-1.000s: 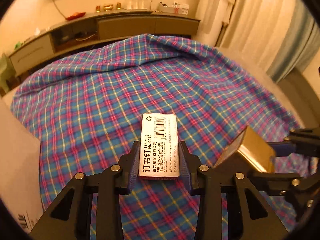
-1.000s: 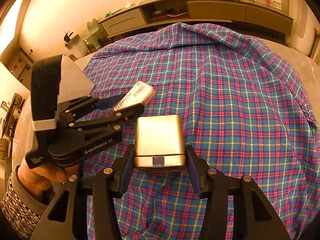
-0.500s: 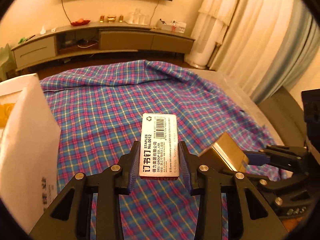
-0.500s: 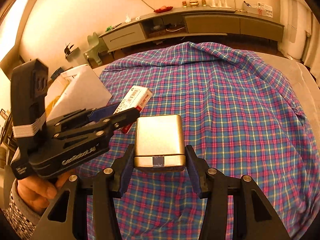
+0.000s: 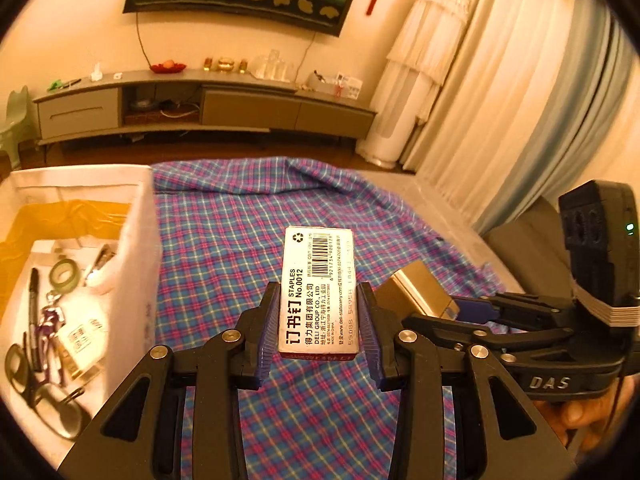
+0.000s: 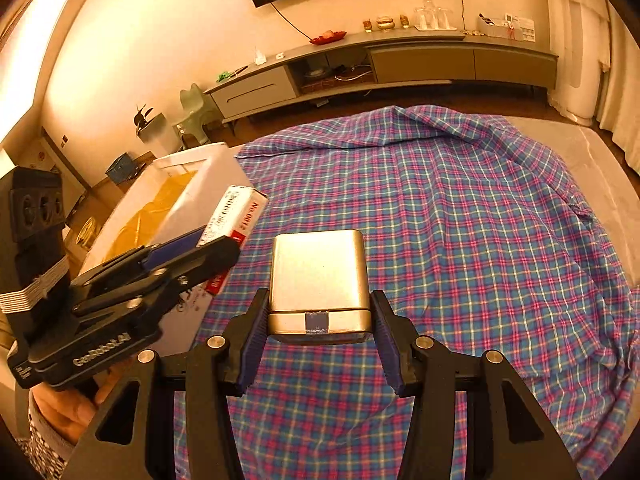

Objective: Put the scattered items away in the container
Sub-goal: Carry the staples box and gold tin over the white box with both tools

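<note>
My left gripper (image 5: 318, 328) is clamped on the staples box (image 5: 318, 290), my right gripper (image 6: 318, 330) on the gold tin (image 6: 318, 276), both lifted above the plaid cloth (image 6: 460, 220) so each clears the white container's (image 5: 134, 248) wall; it sits left, scissors (image 5: 36, 384) inside.

The staple box (image 5: 318, 294) has plenty you can read: "STAPLES No.0012", "DELI GROUP CO., LTD", big Chinese characters 订书钉, a recycling symbol and a barcode, though the digits are too small to make out. The right gripper (image 5: 416, 308) says "DAS" on its body, and the left gripper (image 6: 218, 246) says "GenRobot.AI".
</note>
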Demonstrator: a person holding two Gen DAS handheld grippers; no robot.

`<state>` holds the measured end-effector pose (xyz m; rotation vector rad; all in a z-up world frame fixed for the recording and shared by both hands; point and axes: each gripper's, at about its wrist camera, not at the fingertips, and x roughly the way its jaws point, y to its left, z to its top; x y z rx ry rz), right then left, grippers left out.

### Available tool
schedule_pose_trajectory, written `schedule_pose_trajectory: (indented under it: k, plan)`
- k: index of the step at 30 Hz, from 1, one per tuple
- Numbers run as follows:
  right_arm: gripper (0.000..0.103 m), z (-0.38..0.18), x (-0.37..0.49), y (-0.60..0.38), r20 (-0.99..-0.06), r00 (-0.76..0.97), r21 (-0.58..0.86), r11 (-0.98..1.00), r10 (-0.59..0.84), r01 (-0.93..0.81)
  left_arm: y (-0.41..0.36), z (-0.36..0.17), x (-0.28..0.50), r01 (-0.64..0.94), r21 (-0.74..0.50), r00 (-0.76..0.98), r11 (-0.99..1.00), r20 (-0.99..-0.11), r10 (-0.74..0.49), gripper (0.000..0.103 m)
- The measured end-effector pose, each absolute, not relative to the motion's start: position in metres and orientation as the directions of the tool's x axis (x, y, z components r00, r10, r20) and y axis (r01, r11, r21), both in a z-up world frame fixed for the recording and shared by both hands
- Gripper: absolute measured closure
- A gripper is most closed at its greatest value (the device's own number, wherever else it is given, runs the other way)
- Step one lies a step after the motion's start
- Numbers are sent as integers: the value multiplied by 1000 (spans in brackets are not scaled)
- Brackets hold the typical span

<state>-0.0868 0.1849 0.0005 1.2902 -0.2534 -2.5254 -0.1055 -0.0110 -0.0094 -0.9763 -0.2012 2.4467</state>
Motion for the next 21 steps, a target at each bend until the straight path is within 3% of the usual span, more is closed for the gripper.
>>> schedule_pose_trajectory:
  k: [21]
  plan:
    - [52,64,-54,85,-717,-588,210,-920,-375,330,-109,33,-47,-283,-342,-745,-896,-510,430,64]
